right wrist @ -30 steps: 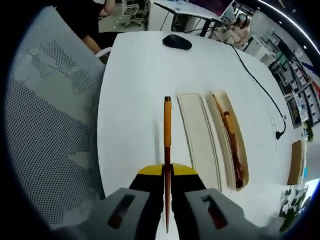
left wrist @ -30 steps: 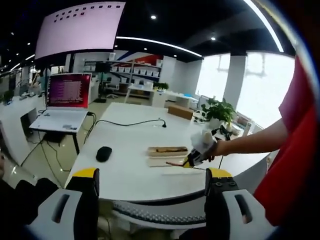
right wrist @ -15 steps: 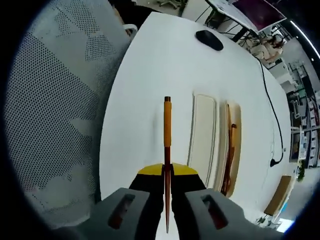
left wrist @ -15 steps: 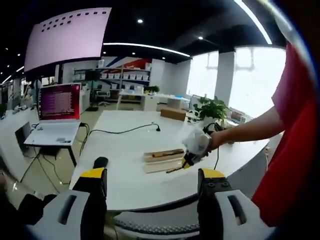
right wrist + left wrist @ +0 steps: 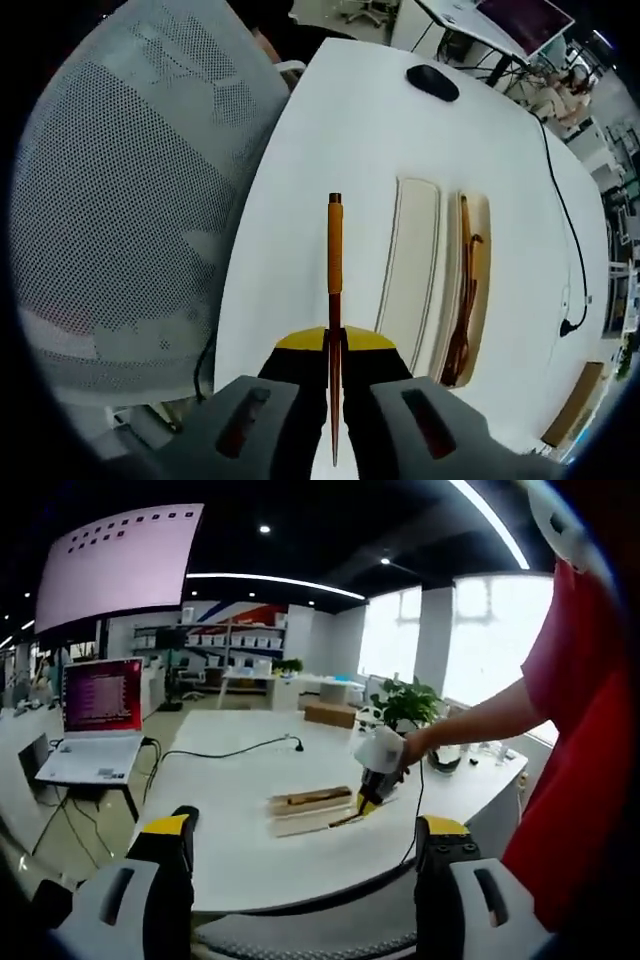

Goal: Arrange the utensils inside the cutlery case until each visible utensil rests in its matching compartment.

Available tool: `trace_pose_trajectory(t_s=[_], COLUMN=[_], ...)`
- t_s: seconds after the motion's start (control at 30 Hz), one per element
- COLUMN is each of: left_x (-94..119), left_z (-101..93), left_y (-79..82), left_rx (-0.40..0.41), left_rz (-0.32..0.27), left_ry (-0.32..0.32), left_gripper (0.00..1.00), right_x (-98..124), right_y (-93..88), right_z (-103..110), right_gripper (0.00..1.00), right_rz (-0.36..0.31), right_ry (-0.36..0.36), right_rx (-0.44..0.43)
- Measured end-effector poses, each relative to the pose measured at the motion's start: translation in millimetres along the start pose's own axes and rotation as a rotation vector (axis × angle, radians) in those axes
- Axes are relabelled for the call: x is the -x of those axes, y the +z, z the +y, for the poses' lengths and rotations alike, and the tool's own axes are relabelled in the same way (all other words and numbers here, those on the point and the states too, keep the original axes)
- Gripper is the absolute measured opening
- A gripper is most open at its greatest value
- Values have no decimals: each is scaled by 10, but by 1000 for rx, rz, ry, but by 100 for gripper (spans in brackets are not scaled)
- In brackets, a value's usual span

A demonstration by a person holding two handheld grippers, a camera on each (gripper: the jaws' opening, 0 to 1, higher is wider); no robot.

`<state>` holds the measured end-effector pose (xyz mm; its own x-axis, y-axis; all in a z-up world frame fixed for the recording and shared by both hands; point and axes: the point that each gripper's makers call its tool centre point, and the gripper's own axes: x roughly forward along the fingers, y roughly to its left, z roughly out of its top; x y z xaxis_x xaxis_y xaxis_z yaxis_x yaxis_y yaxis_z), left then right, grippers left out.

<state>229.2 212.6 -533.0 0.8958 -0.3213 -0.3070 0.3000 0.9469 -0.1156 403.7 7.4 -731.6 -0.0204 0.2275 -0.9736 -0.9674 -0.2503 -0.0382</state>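
Chopstick (image 5: 334, 262) pinched in right gripper (image 5: 334, 345); case (image 5: 440, 290) shows two compartments.

white table (image 5: 330, 140) carries a black mouse (image 5: 432, 82) near its far end and a black cable (image 5: 562, 215) trailing across the top. grey mesh chair (image 5: 120, 230) stands just beside the table edge. open laptop (image 5: 92, 715) with a red screen sits on a separate desk. potted plant (image 5: 405, 702) beyond the table, near the windows.
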Motion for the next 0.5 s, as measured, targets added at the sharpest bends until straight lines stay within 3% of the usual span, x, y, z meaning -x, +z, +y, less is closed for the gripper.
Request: trace_pose_trajectory(t_s=[0.13, 0.2, 0.27, 0.37, 0.5], left_x=[-14, -47, -72, -83, -87], left_z=[-73, -79, -93, -121, -148], left_y=[36, 5, -2, 28, 53], left_rx=[23, 57, 55, 39, 41], left_rz=[-18, -11, -3, -5, -13], left_ry=[-26, -35, -36, -38, -46], left_gripper=[92, 92, 92, 92, 92], right_x=[66, 148, 217, 283, 289], right_y=[-47, -166, -160, -187, -253], right_z=[-50, -23, -78, -150, -152], right_gripper=[1, 1, 1, 1, 1], right_rz=[25, 99, 77, 51, 77], right_ry=[4, 39, 15, -2, 2], right_rx=[41, 82, 95, 44, 82])
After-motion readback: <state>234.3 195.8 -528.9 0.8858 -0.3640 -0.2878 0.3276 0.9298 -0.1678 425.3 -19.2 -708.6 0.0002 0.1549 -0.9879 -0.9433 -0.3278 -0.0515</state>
